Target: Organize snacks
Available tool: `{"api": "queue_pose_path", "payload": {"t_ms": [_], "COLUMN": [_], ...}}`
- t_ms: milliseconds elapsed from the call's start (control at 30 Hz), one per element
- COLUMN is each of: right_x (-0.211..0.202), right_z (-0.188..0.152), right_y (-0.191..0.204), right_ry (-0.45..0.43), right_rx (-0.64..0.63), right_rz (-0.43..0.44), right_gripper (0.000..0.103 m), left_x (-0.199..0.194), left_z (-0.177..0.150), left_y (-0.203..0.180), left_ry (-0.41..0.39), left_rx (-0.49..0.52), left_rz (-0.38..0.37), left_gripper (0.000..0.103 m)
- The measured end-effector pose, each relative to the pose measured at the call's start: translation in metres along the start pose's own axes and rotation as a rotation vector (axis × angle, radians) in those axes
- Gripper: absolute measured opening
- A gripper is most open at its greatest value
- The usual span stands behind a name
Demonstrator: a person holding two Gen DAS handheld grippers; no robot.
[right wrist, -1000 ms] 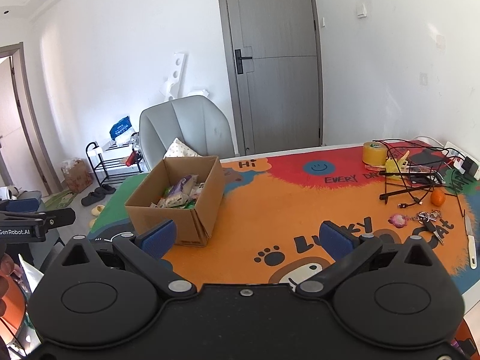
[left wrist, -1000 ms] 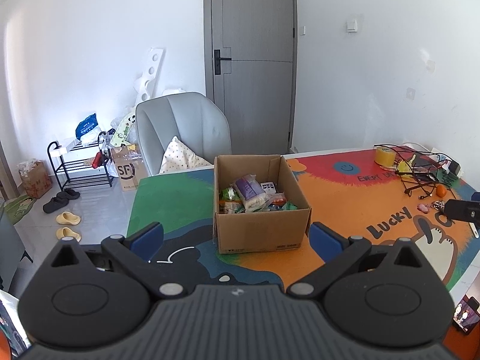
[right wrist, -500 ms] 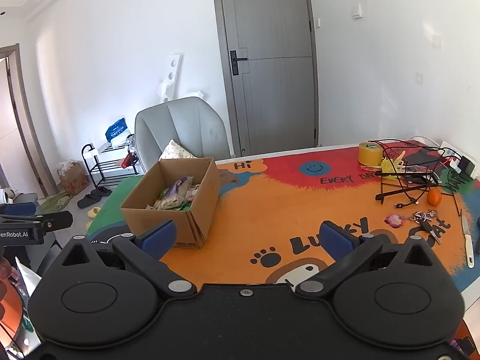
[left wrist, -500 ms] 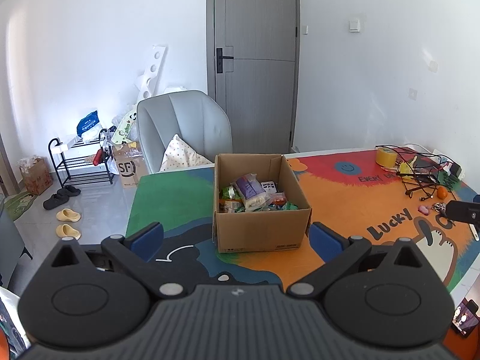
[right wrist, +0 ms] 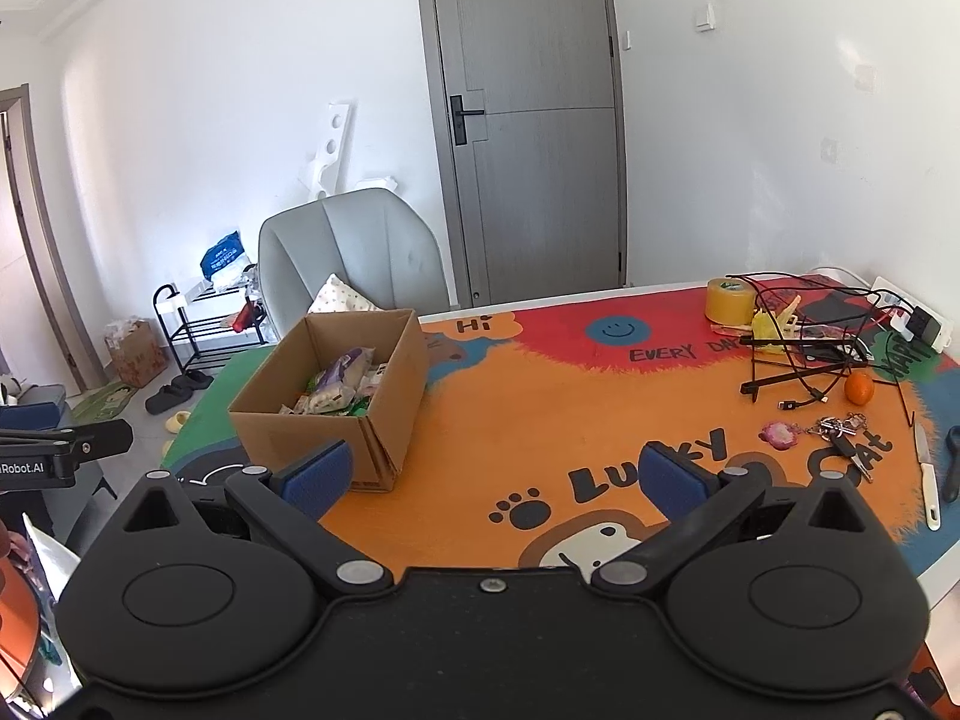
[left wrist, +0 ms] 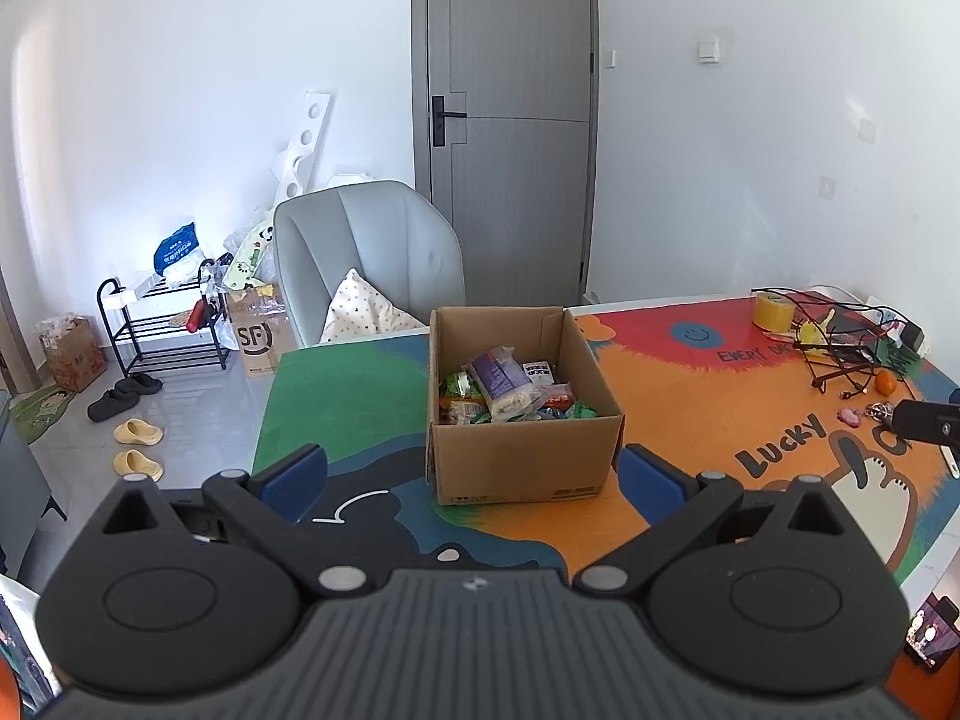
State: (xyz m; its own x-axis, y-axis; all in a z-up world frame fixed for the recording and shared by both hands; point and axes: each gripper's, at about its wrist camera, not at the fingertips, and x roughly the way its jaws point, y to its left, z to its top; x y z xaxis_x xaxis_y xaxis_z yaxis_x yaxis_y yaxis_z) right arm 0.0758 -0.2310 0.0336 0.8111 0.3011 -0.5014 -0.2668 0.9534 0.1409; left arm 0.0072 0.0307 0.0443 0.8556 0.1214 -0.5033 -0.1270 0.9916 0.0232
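An open cardboard box [left wrist: 522, 462] stands on the colourful table mat [left wrist: 690, 396], holding several snack packets [left wrist: 504, 387]. My left gripper [left wrist: 474, 477] is open and empty, held back from the box's near side. In the right wrist view the box [right wrist: 384, 372] sits at the left with the snack packets [right wrist: 342, 381] inside. My right gripper [right wrist: 492, 477] is open and empty above the orange part of the mat [right wrist: 540, 420], to the right of the box.
A grey chair [left wrist: 372, 252] with a cushion stands behind the table. A yellow tape roll [right wrist: 728, 300], wire rack with cables [right wrist: 804, 348], an orange [right wrist: 858, 388], keys [right wrist: 840, 438] and a knife [right wrist: 927, 480] lie at the right. A shoe rack [left wrist: 162, 330] and slippers are on the floor left.
Both grippers have drifted slightly; the right view has shifted a little so the box sits further left. Both stay open and nothing was picked up.
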Motion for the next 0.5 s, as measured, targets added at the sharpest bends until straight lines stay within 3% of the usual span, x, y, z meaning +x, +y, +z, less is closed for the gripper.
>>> {"api": "queue_pose_path", "payload": {"t_ms": [500], "right_x": [0.0022], "right_z": [-0.0013], "right_y": [-0.0013], "right_ry": [0.002], "right_rx": [0.003], "right_rz": [-0.003], "right_gripper": [0.103], "left_x": [0.002], "left_z": [0.0013], "left_y": [0.0002], "left_ry": [0.007], "left_rx": [0.001], "left_rz": [-0.01], "left_gripper": [0.103]}}
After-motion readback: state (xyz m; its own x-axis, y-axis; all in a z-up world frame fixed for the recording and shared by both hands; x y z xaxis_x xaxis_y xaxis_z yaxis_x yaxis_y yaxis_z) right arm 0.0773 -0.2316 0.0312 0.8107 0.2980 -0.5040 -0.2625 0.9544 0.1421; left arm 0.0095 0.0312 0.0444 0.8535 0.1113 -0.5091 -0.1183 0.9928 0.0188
